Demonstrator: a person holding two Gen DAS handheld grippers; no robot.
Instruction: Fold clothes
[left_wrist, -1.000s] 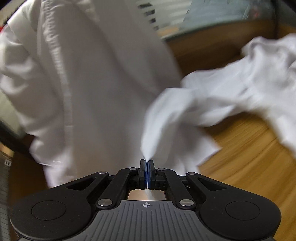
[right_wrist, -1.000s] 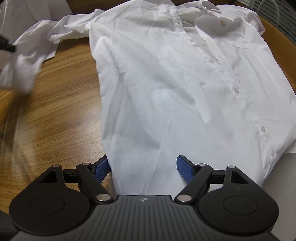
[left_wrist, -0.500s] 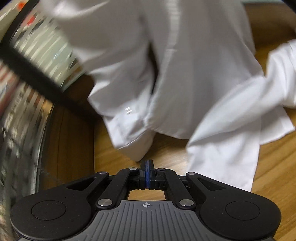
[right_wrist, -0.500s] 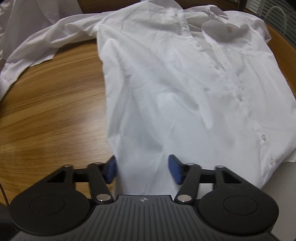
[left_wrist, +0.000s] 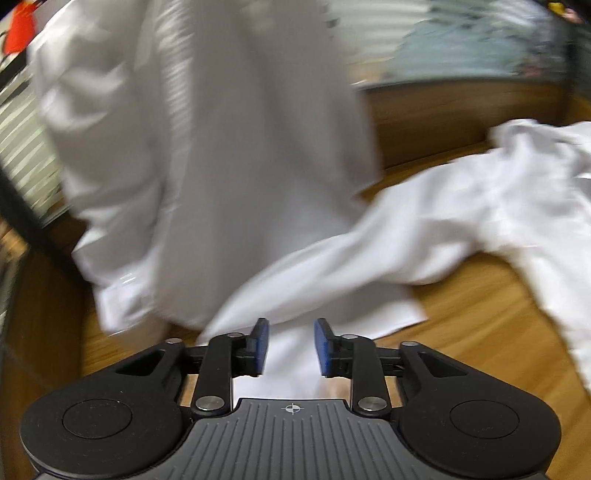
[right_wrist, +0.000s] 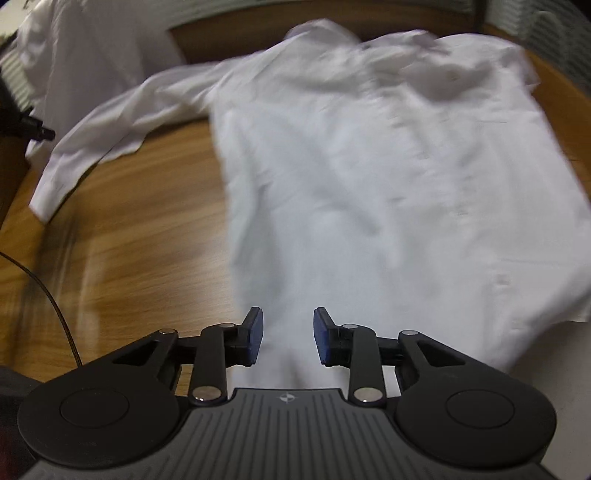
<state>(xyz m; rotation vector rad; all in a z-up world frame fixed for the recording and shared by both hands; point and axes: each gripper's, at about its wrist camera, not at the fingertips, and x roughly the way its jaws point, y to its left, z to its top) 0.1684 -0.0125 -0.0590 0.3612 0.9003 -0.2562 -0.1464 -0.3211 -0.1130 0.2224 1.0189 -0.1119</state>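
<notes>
Your left gripper, jaws apart, sits over the sleeve stretching right toward the shirt; your right gripper, jaws apart, straddles its hem.

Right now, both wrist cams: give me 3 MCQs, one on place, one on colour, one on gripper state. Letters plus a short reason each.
1. Where does the white shirt lie?
A. hung on a rack
B. spread on the wooden table
C. inside a basket

2. What colour are the pads on the gripper fingers?
A. blue
B. red
C. yellow

3. How does the left gripper stand?
A. shut on the sleeve
B. not in view
C. open, with the sleeve cloth between its jaws

Key:
1 B, the shirt lies button side up on the wood grain.
2 A, both wrist views show blue pads on black arms.
3 C, the jaws stand apart with white cloth in the gap; the right gripper is open too.
</notes>
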